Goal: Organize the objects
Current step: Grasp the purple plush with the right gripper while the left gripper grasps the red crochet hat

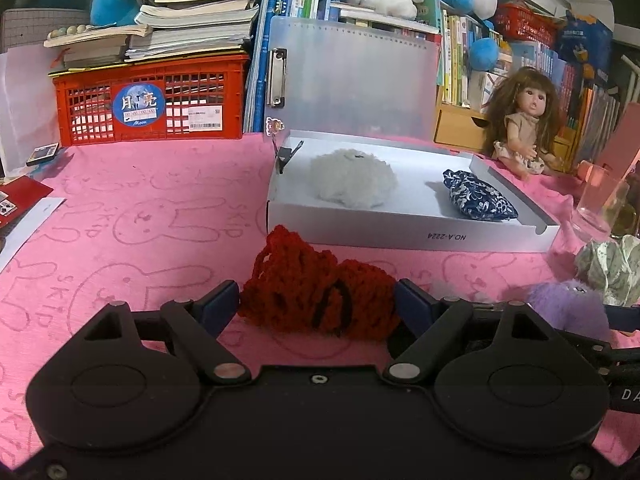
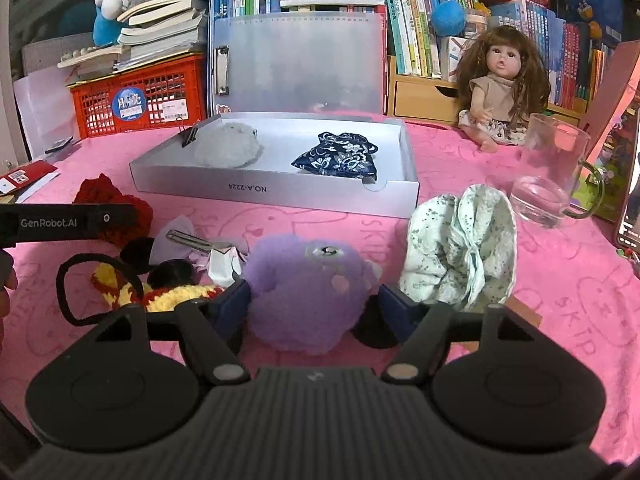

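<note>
Both grasps look set, so the step is lift and carry to the tray. Left hand-held gripper (image 1: 318, 300): pads against both sides of the red knit (image 1: 316, 292), which sits on the pink desk (image 1: 120, 220) just short of the tray; looks clamped, though the yarn is loose and squashy, so squeeze firm before lifting or it may slip out. Right hand-held gripper (image 2: 314, 304): blue pads press the flanks of the purple plush (image 2: 308, 292), clamped on it low and near its middle, good hold. Just beside it lie a yellow-red knit (image 2: 160, 294) with a black loop, a clip (image 2: 188, 240) and a green floral cloth (image 2: 460, 248); lift straight up to avoid dragging these. Beyond, the white tray (image 2: 276, 192) already holds a grey plush (image 2: 228, 146) and a blue floral pouch (image 2: 336, 156). Free floor shows between them and in front, so drop there. Clear the front wall first. Glass mug (image 2: 552, 176) stands right of the tray; keep the right arm off it.
</note>
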Demonstrator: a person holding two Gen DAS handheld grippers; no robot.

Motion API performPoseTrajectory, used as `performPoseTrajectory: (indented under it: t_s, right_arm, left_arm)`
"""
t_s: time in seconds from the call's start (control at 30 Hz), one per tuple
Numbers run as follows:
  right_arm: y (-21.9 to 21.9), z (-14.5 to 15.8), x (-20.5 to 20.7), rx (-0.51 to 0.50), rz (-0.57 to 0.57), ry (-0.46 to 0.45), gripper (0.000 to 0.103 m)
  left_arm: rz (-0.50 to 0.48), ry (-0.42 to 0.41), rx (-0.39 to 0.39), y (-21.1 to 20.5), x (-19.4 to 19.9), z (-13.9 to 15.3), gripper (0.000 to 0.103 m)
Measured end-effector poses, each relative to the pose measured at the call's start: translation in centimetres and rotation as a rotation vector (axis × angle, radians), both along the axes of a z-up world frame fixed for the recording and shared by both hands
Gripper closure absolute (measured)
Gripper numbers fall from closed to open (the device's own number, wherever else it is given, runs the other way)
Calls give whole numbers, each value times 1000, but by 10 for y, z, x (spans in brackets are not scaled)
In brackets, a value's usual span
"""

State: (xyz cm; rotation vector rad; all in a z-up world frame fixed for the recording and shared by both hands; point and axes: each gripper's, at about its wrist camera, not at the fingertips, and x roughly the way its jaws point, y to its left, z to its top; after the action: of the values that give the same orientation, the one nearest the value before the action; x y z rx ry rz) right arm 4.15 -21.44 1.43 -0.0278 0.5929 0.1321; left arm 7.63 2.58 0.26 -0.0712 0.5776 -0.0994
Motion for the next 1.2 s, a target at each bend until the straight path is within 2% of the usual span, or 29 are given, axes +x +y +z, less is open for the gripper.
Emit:
performPoseTrajectory:
  t_s: [0.27,0.47,0.77,0.93,1.1,1.2]
  right_arm:
    - [7,-4,-1,-48,19,-8,22]
    - [8,-6,-1,-56,20,-18,21]
    - [8,-6,-2,-50,20,-25,22]
    - [11,-5,-2,-54,29,-27,35]
    - [15,-4,-2,-67,22,-33,42]
    - [16,-3,-3,-55,4,-31,42]
  left_arm:
    - [-11,27,-15,-2,3,-9,18]
    - [-13,37,-30,1,4,-11,17]
    - [-14,43,-11,-4,5,-11,17]
    - [-20,28,-4,-5,1,-11,32]
    - [-18,14,-12,-7,-3,-11,41]
    - [-10,3,-15,-8,-6,-11,46]
